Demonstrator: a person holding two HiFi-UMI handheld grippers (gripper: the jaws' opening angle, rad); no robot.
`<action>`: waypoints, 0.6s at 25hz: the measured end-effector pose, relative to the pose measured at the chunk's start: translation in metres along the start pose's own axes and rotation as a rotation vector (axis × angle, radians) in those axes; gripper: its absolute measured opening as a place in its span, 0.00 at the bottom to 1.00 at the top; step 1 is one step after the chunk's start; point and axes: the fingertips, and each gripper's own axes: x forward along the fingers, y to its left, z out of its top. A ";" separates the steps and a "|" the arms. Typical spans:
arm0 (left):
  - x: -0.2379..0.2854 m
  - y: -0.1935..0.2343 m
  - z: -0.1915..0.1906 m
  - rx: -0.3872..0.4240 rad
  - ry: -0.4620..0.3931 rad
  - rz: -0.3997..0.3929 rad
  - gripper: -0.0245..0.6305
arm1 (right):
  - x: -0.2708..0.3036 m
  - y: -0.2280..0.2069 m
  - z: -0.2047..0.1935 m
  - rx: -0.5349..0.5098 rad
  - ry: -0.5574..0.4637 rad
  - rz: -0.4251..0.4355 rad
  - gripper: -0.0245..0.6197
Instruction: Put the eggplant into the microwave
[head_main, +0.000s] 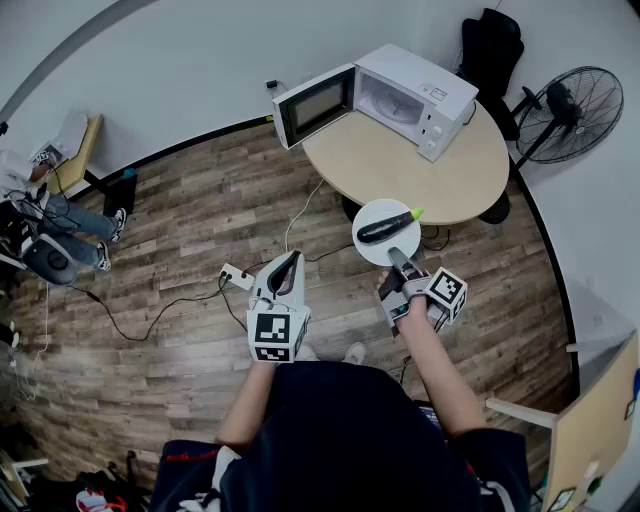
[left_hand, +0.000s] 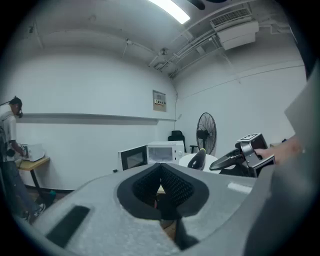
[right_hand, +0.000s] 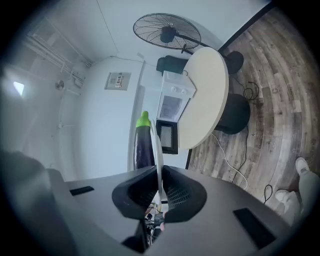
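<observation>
- White plate is pinched at its rim by right hand-held gripper; eggplant is laid on it, crosswise.
- Plate is held short of open microwave on table.
- Left hand-held gripper is pressed together, empty.

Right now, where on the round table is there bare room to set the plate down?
The tabletop in front of the microwave is bare, out to its near and right rim. Crowded only at the far edge, where the microwave stands, its door open leftward.
</observation>
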 end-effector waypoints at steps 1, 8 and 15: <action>0.000 0.000 0.000 0.000 0.000 0.000 0.06 | -0.001 -0.001 0.000 -0.007 -0.001 -0.012 0.08; 0.006 0.003 -0.002 -0.002 0.005 0.012 0.06 | 0.003 -0.007 0.006 0.003 -0.006 -0.021 0.08; 0.018 -0.006 -0.008 -0.011 0.017 0.041 0.06 | 0.008 -0.019 0.021 0.033 0.019 -0.018 0.08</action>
